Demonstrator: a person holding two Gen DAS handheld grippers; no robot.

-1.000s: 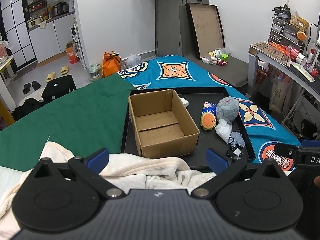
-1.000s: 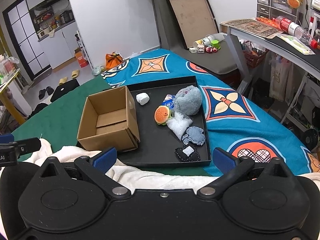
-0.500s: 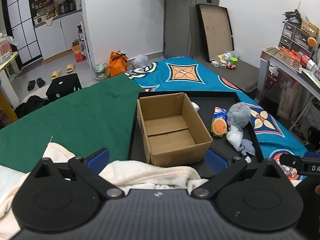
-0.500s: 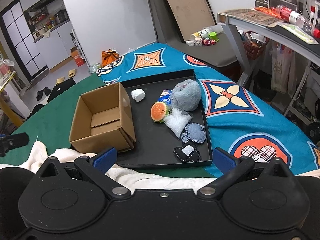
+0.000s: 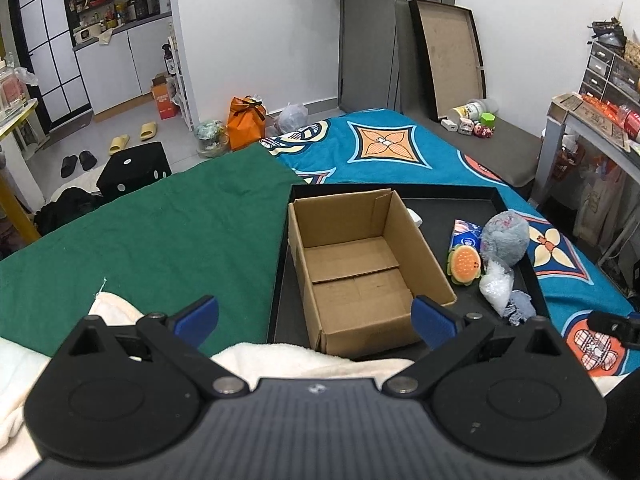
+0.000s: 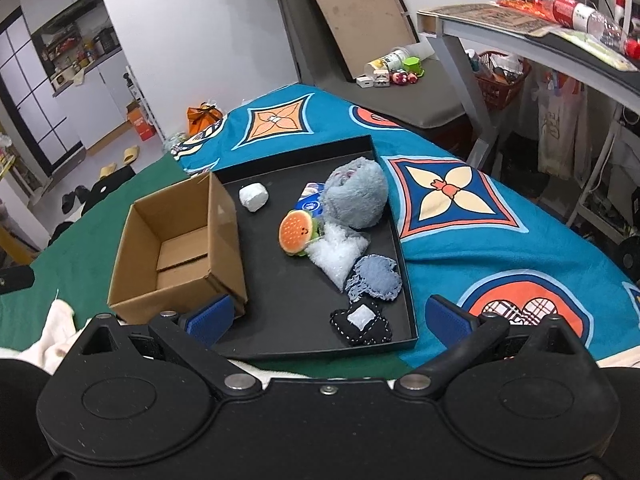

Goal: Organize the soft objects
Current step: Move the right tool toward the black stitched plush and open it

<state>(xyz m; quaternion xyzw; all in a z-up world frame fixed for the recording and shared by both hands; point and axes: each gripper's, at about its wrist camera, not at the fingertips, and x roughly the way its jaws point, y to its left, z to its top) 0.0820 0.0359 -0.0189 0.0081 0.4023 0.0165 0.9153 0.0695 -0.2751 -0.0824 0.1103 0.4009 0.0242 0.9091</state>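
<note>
Soft toys, burger plush (image 6: 297, 233) and grey plush (image 6: 354, 194), sit in black tray (image 6: 404, 264) right of cardboard box (image 5: 360, 264). My left tongs (image 5: 316, 322) and right tongs (image 6: 330, 316) both gape empty, now closer than before.

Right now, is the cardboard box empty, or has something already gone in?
Empty. The cardboard box stands open-topped with only its bare bottom flaps showing in both views; the soft toys lie beside it on the black tray.

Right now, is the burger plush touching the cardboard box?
Apart. The right wrist view shows bare black tray floor between the burger plush and the cardboard box; the plush lies among the other soft toys.
</note>
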